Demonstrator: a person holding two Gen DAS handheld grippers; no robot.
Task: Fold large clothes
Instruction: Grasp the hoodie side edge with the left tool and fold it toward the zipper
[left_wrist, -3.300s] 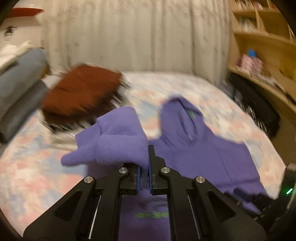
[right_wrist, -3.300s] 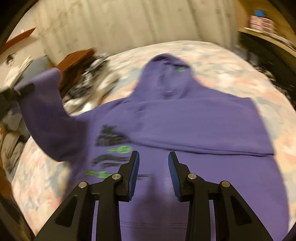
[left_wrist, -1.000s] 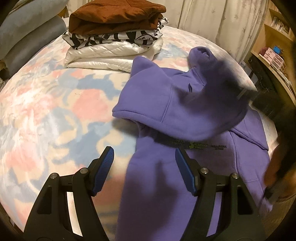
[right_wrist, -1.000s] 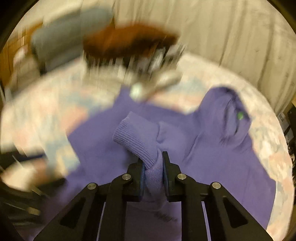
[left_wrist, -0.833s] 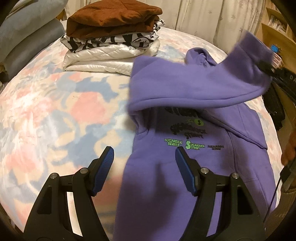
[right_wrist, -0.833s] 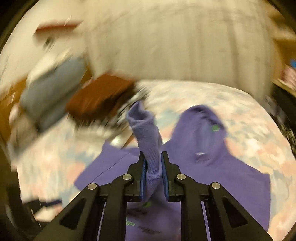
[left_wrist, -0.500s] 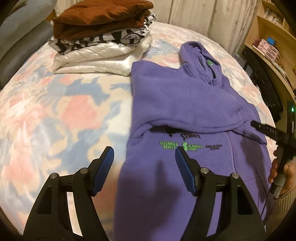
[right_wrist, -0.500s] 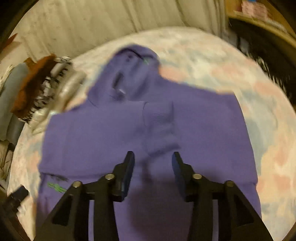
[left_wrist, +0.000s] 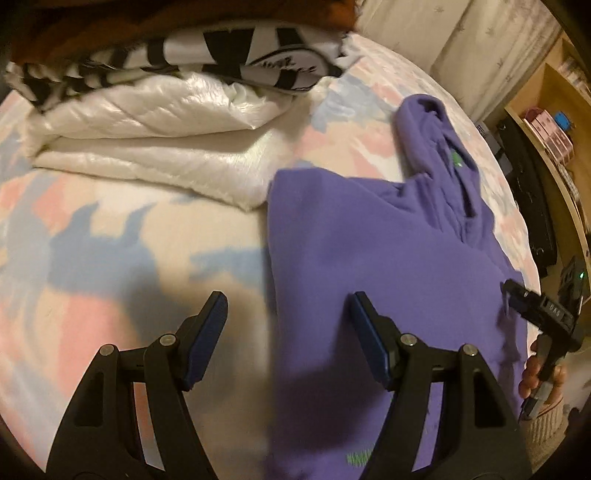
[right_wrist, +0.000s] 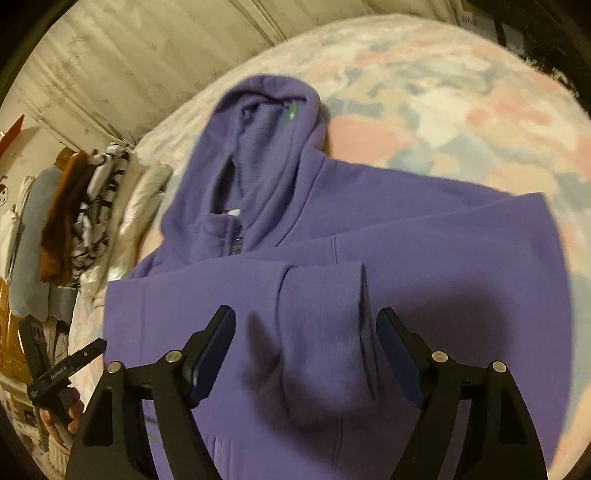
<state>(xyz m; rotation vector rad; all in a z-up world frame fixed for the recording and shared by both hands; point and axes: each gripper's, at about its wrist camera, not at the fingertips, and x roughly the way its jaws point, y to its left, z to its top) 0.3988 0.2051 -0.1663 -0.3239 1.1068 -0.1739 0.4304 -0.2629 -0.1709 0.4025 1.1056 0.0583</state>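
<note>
A purple hoodie (left_wrist: 376, 258) lies flat on the bed, hood (right_wrist: 266, 147) pointing away, both sleeves folded across its chest. My left gripper (left_wrist: 288, 328) is open and empty, low over the hoodie's left edge. My right gripper (right_wrist: 306, 343) is open and empty, just above the folded sleeve cuff (right_wrist: 325, 314) near the hoodie's middle. The right gripper also shows at the right edge of the left wrist view (left_wrist: 543, 314). The left gripper shows at the lower left of the right wrist view (right_wrist: 66, 365).
A stack of folded clothes, white quilted jacket (left_wrist: 155, 140), black-and-white garment (left_wrist: 229, 62) and brown one on top, sits on the floral bedspread (left_wrist: 92, 240) left of the hoodie. Curtains (right_wrist: 129, 55) hang behind the bed. Wooden shelves (left_wrist: 554, 110) stand at the right.
The right gripper carried the sleeve across the hoodie, let it go and opened. Both grippers have since moved lower and closer to the hoodie's upper part.
</note>
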